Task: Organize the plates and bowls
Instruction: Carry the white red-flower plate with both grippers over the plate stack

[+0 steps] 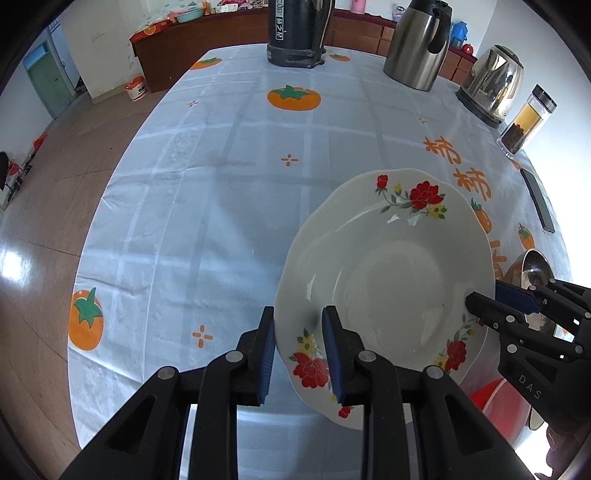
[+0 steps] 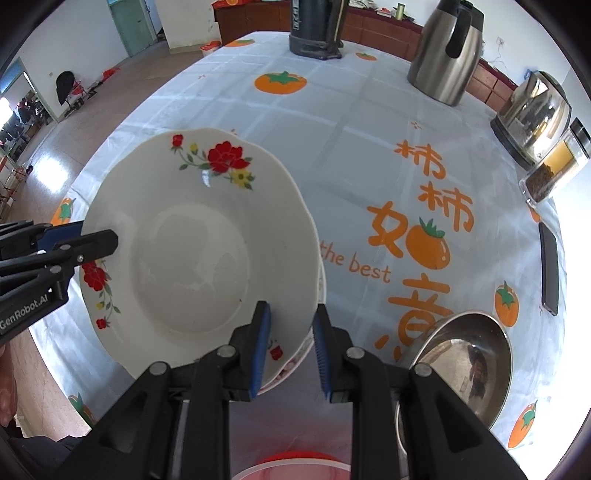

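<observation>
A white floral plate is held above the table between both grippers; it also shows in the right wrist view. My left gripper straddles its left rim, jaws partly open around the edge. My right gripper straddles its right rim the same way and shows at the right of the left wrist view. A second floral plate lies just under the held one. A steel bowl sits tilted to the right. A red bowl lies at the near edge.
The table has a persimmon-print cloth. At the far side stand a black flask, a steel jug, a kettle and a glass jar. A phone lies at the right edge.
</observation>
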`<state>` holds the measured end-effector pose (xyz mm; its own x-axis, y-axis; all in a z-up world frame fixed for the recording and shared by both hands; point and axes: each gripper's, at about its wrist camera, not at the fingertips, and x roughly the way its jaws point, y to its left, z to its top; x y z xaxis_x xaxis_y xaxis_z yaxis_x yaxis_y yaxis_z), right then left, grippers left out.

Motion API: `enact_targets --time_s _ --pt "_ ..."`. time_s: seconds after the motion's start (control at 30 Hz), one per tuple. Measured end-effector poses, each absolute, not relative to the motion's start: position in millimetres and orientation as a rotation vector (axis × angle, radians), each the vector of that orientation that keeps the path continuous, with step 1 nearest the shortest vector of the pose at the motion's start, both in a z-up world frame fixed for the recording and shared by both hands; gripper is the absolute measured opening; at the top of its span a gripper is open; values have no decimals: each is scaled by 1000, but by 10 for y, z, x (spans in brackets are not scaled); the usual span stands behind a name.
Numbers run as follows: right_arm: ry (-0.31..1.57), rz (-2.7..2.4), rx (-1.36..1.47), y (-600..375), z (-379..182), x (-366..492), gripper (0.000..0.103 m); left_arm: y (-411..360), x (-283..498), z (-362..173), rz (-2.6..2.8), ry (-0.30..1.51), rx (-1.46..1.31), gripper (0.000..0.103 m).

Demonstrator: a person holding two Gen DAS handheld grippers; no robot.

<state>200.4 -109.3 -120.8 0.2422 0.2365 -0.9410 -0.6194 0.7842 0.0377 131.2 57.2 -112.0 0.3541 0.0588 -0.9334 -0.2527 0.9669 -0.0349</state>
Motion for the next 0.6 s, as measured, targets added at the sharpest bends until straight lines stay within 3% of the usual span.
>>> enact_targets --time_s 0.6 --pt "1219 582 -391 -1146 -1292 2106 23 477 1417 -1209 173 1229 -168 27"
